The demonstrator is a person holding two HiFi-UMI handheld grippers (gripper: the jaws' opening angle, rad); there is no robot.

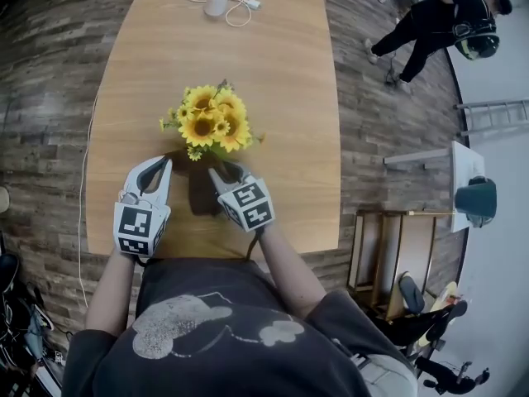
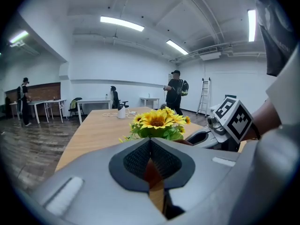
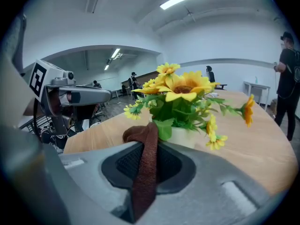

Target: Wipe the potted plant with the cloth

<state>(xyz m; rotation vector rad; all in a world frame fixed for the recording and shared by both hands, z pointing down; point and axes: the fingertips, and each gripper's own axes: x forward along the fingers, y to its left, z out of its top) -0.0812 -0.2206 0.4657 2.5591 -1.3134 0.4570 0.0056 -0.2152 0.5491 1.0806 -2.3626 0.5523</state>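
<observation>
A potted plant of yellow sunflowers (image 1: 207,122) stands mid-table, and its white pot (image 3: 185,136) shows only in the right gripper view. My right gripper (image 1: 221,172) is just in front of the plant, shut on a brown cloth (image 3: 145,168) that runs between its jaws and bunches at their tips beside the pot. In the head view the cloth (image 1: 201,193) hangs dark between the two grippers. My left gripper (image 1: 161,168) sits to the plant's front left, its jaws shut with nothing between them. From it, the flowers (image 2: 157,122) are straight ahead and the right gripper (image 2: 220,130) is to the right.
The wooden table (image 1: 281,81) stretches away behind the plant. At its far end is a white device with a coiled cable (image 1: 216,1). A person (image 1: 438,23) stands on the floor at the far right. Chairs and a small white table (image 1: 463,180) crowd the right side.
</observation>
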